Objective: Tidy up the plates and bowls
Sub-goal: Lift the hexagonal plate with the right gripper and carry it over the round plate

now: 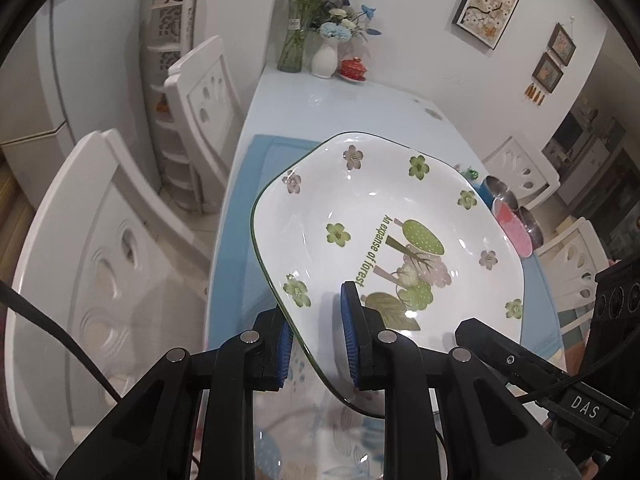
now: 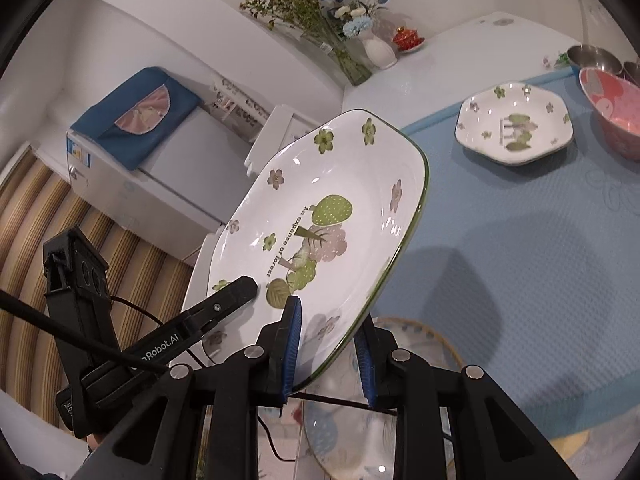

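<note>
Both tools are clamped on the same big plate: the left tool (image 1: pixel 316 340) pinches the near rim on one side and the right tool (image 2: pixel 330 354) bites the rim on the other, blue ribbed pads above and below the edge, so the plate (image 1: pixel 392 240) hangs tilted in the air over the blue mat (image 2: pixel 500 260), well apart from the small matching plate (image 2: pixel 514 122) and the pink bowl (image 2: pixel 612 108) resting further back. Honestly the risky bit is that glazed ceramic is slick and heavy and each grip only has a thin strip of rim; if the two hands drift apart or twist differently, it could slide out and crack on the tabletop (image 1: pixel 320 96). It's glossy white, squarish with rounded corners, a shallow well, a thin green edge line, and printed flowers and trees.
</note>
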